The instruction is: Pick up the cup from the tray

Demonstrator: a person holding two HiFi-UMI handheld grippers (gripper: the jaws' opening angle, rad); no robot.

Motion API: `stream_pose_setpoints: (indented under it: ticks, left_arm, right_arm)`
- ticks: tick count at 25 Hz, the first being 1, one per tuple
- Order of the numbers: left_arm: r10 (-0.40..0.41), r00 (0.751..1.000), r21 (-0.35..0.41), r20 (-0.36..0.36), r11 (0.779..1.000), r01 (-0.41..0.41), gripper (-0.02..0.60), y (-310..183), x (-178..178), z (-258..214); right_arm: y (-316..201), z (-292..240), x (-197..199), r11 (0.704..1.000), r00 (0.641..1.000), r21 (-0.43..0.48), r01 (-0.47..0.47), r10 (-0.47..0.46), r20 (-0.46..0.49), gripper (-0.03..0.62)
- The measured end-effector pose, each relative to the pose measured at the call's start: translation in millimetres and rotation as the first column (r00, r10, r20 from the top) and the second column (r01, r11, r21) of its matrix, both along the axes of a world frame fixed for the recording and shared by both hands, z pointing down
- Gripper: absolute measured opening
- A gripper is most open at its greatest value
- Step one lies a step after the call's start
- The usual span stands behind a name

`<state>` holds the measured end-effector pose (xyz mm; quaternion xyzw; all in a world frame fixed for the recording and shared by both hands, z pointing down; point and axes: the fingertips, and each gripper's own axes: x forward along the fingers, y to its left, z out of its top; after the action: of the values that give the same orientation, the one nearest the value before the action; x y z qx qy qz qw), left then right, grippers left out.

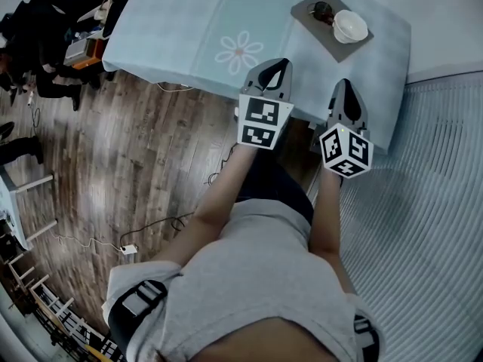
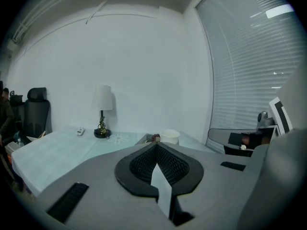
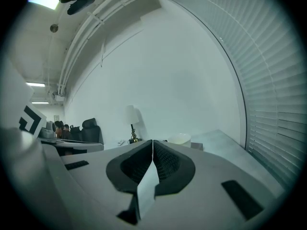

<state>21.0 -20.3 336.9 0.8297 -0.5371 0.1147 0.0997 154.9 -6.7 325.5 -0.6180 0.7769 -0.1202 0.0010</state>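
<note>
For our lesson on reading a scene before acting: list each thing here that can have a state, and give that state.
cup: upright on the tray, not gripped.
tray: flat on the table, holding the cup.
left gripper: shut, empty.
right gripper: shut, empty.
lamp: upright, looks unlit.
window blinds: lowered.

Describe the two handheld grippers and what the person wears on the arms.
The left gripper and right gripper both have grey shells that taper to a point, lined with black ribbed pads. Each carries a white cube printed with black square markers. The person wears a grey short-sleeved T-shirt.
</note>
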Motion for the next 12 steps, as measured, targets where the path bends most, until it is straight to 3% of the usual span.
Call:
stream_pose_setpoints:
  ticks: [7,12]
  left_arm:
    - [-0.015,1.0,-0.01,-0.004,1.0,0.015,-0.002,-23.2,-8.9,5.4]
    - [0.016,1.0,-0.01,-0.01,1.0,-0.016,-0.002,-49.2,-2.8,6.0]
  right_arm:
    - [-19.0,8.1,-3.8,1.0,1.0,-0.016,0.014,-0.013,0.005,0.008]
    - [-39.4,9.4,-0.3,1.0,1.0,-0.022,-0.009,0.009,-0.004,0.008]
